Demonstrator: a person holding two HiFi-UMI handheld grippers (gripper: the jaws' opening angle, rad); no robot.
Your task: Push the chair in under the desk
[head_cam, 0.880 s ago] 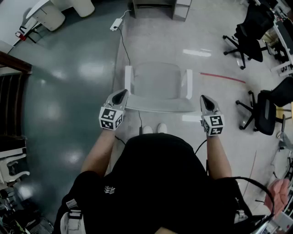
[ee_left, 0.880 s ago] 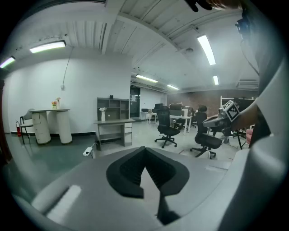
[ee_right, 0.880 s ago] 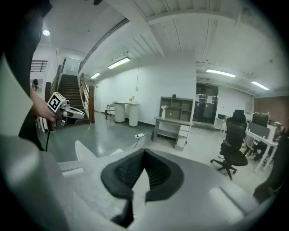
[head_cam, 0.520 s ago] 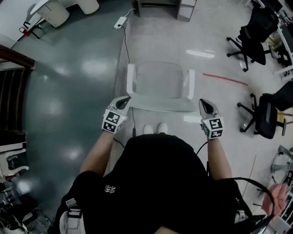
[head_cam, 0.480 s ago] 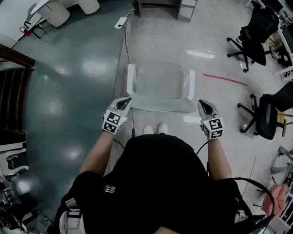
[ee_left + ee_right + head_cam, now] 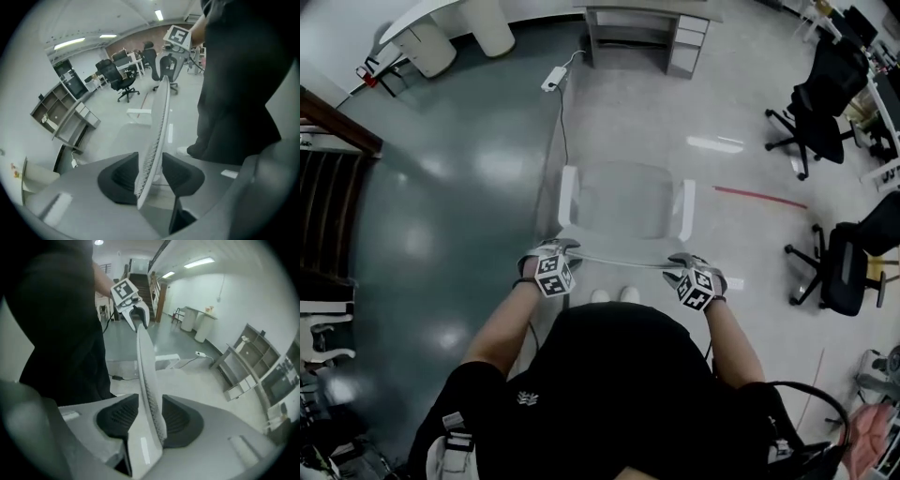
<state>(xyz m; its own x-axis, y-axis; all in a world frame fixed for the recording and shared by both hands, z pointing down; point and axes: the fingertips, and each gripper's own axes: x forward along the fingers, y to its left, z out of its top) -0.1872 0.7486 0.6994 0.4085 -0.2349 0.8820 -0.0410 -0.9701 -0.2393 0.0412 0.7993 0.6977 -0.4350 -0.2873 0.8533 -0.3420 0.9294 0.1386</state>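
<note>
The left gripper (image 6: 560, 247) and right gripper (image 6: 677, 262) have moved inward from beside the chair (image 6: 626, 202); each now straddles its backrest (image 6: 619, 262) top edge, jaws apart

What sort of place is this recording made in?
Most likely an open office or lab: black swivel chairs at the right, a grey desk with drawers ahead, and a power strip cabled across the polished floor.

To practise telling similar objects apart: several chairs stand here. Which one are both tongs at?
The white chair directly before the person: left tongs and right tongs straddle its backrest; the black office chairs stand away at the right.
</note>
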